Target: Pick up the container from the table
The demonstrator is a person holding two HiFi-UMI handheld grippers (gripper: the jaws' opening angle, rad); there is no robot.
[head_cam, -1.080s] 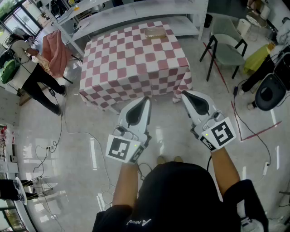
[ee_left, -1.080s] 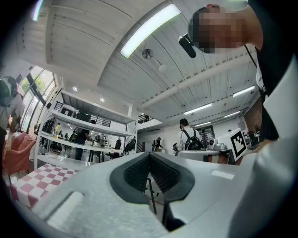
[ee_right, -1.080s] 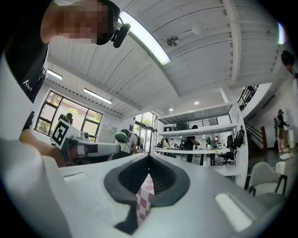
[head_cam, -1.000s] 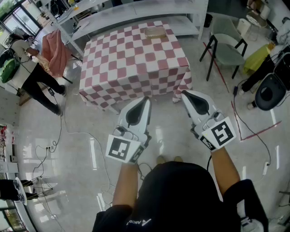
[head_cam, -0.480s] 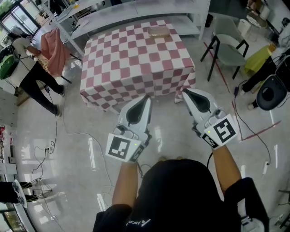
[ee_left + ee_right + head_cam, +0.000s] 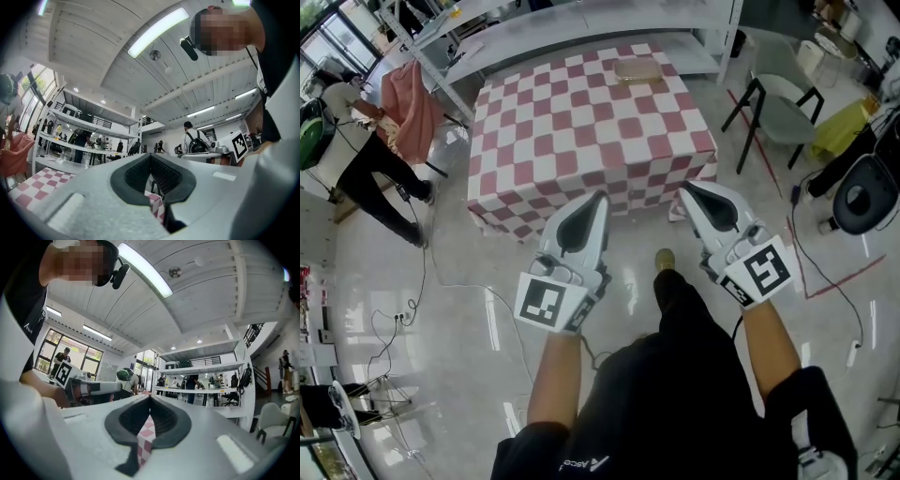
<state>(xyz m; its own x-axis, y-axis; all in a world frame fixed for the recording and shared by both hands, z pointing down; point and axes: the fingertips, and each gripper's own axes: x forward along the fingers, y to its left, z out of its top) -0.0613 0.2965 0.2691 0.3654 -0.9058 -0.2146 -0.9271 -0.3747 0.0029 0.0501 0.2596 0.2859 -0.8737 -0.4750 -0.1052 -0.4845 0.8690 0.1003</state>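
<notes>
Head view is showing left gripper (image 6: 600,196) and right gripper (image 6: 683,187) hanging clenched and empty, container (image 6: 637,70) sitting out of reach at the table (image 6: 581,141) far edge.

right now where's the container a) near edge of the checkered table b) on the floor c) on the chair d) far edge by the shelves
D: the container lies at the far edge of the checkered table, close to the white shelving.

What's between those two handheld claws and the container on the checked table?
In the head view, only a strip of floor and bare checked tablecloth lie between the left gripper, the right gripper and the container at the table's far edge.
</notes>
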